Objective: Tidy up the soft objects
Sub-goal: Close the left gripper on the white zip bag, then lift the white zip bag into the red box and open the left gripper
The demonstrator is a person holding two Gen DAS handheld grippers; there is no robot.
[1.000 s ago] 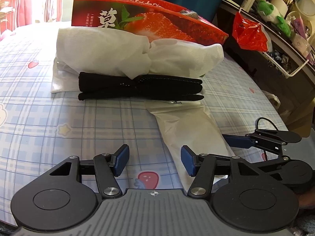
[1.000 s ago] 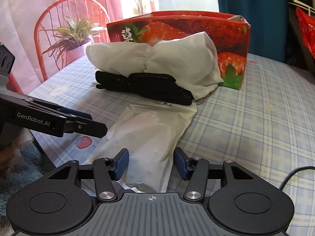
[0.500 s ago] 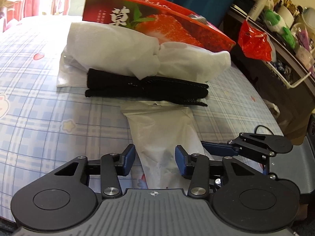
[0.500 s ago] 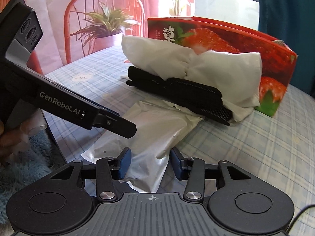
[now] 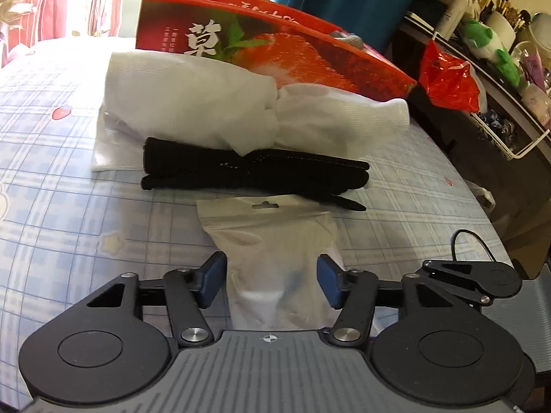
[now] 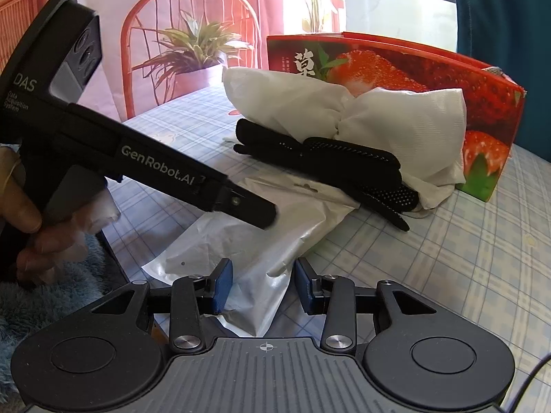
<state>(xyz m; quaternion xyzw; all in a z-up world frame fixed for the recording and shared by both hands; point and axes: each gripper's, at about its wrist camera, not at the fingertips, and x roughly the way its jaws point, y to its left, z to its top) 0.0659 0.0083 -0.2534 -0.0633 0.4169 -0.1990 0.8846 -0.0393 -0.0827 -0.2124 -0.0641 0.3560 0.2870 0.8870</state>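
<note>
White plastic pouch (image 5: 275, 258) lies on the table (image 5: 69, 206) between both grippers' spread jaws, left gripper (image 5: 272, 277) and right gripper (image 6: 263, 285); contact seems absent.

We note: counter (image 5: 69, 206) under blue plaid cloth with strawberry prints | on it we see red strawberry box (image 5: 275, 55), white cloth bundle (image 5: 213, 110), black gloves (image 5: 248, 172), clear plastic packet (image 5: 275, 241) nearest us.

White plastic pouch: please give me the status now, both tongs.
Left tongs open, straddling white plastic pouch. Right tongs open over its near corner. Pouch flat on tablecloth, not gripped. Black gloves touch its far end.
</note>
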